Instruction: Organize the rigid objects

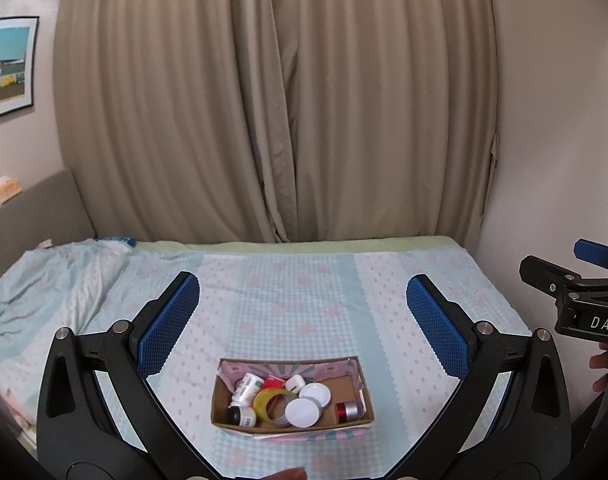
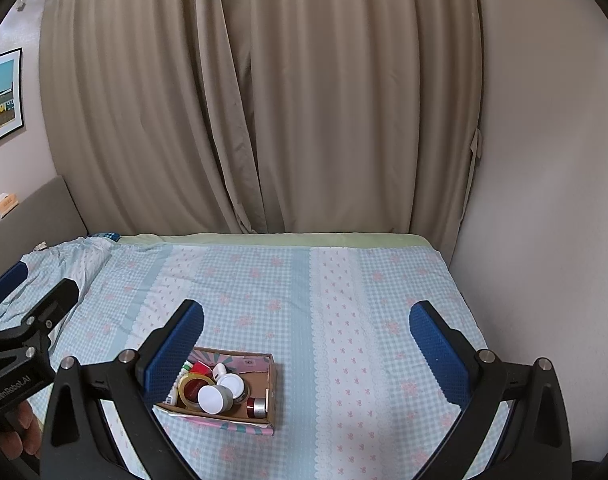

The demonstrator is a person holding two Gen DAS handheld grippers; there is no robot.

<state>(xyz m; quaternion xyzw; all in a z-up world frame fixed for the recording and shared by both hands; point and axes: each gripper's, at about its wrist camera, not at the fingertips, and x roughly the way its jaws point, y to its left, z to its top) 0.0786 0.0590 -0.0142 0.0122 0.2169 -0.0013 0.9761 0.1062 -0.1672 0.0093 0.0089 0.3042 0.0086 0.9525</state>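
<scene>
A small cardboard box [image 1: 219,390] sits on the bed, also seen in the right wrist view [image 2: 275,384]. Inside lie several small items: white round jars [image 1: 301,412], a yellow tape roll [image 1: 269,402], a white bottle [image 1: 245,388], a red item [image 1: 272,382] and a red-and-silver jar [image 1: 346,411]. My left gripper [image 1: 302,312] is open and empty, held above the box. My right gripper [image 2: 306,334] is open and empty, with the box under its left finger [image 2: 175,352]. Each gripper shows at the edge of the other's view.
The bed has a light blue checked sheet [image 2: 344,300] with pink flowers. A rumpled blanket [image 1: 43,284] lies at the left. Beige curtains [image 1: 271,100] hang behind the bed. A white wall [image 2: 544,200] borders the right side, a grey headboard [image 1: 27,216] the left.
</scene>
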